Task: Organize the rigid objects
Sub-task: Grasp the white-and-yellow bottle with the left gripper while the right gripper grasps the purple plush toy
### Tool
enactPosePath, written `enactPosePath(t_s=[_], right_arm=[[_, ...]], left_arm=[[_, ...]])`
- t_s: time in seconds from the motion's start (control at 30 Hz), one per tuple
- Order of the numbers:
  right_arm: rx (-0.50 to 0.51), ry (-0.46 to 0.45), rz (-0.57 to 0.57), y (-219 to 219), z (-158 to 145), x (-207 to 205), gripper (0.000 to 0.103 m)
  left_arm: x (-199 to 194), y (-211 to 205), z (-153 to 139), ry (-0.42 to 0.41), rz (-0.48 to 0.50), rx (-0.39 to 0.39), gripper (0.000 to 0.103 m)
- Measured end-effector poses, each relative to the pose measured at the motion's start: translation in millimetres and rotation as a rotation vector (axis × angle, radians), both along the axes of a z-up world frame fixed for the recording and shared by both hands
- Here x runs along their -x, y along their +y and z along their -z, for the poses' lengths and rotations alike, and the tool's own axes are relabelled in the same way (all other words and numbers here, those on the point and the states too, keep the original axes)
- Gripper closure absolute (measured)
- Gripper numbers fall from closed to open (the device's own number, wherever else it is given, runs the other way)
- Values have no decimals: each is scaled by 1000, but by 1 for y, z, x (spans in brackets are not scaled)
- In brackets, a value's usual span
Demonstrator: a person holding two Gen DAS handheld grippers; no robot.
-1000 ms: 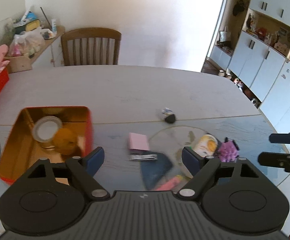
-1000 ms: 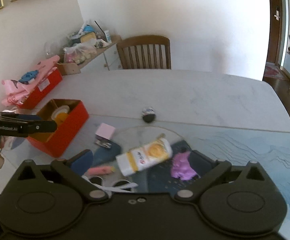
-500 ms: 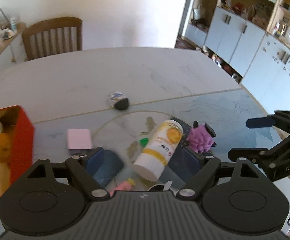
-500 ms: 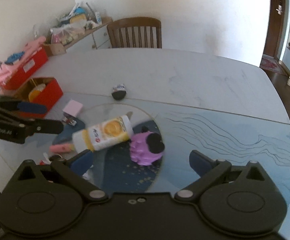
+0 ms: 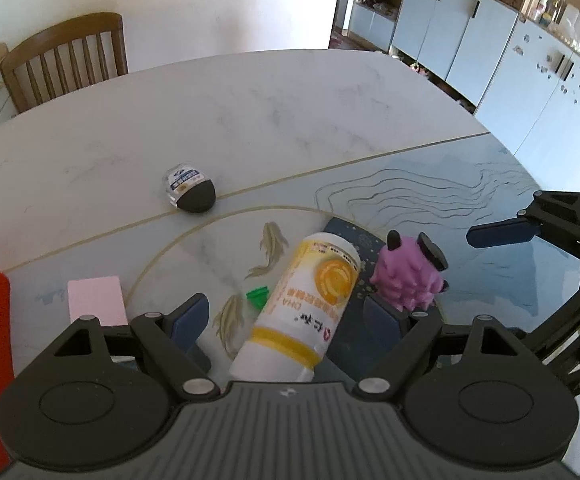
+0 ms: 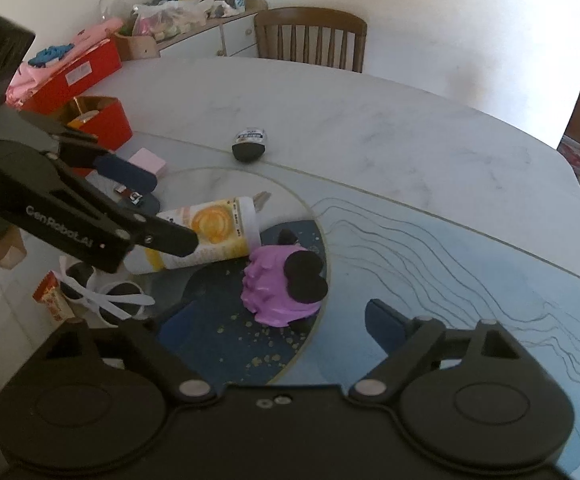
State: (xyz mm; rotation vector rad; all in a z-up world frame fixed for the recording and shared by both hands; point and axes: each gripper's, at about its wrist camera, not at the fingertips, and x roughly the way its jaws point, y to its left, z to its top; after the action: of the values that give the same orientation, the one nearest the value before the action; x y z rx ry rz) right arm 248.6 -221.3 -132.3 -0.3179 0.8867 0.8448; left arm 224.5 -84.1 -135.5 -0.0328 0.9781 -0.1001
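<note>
A white and yellow bottle [image 5: 301,312] lies on its side on the table, its near end between the open jaws of my left gripper [image 5: 288,320]; it also shows in the right wrist view [image 6: 206,236]. A purple spiky toy [image 5: 407,276] with black ears stands just right of the bottle. My right gripper [image 6: 286,326] is open and empty, with the toy [image 6: 278,288] just ahead of it. A black and clear small object [image 5: 190,192] lies farther back. A pink pad [image 5: 96,300] lies at the left.
A red box [image 6: 102,120] with gold lining holds items at the table's left. A second red box [image 6: 70,76] with pink cloth is behind it. A wooden chair [image 6: 309,36] stands at the far edge. A small green cap [image 5: 258,296] lies beside the bottle.
Both grippers have moved in on the objects. The left one swung right from the red box to straddle the bottle. The right one has closed in on the purple toy.
</note>
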Motion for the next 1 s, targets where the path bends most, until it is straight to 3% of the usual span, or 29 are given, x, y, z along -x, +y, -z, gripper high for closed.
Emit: enactPosePath(t_s=[0.57, 0.63, 0.7, 0.83, 1.0], right_arm=[[9, 44, -18, 12, 21, -20, 36], [13, 36, -22, 13, 21, -19, 42], [9, 41, -29, 13, 22, -19, 46], [4, 34, -38, 13, 21, -17, 51], [20, 6, -38, 15, 21, -12, 52]], left_arm=[[-20, -9, 21, 48, 55, -27, 19], [-21, -10, 22, 50, 64, -21, 28], [-22, -12, 24, 56, 66, -28, 29], [-24, -15, 27, 66, 79, -42, 46], [-23, -17, 26, 58, 78, -38, 52]])
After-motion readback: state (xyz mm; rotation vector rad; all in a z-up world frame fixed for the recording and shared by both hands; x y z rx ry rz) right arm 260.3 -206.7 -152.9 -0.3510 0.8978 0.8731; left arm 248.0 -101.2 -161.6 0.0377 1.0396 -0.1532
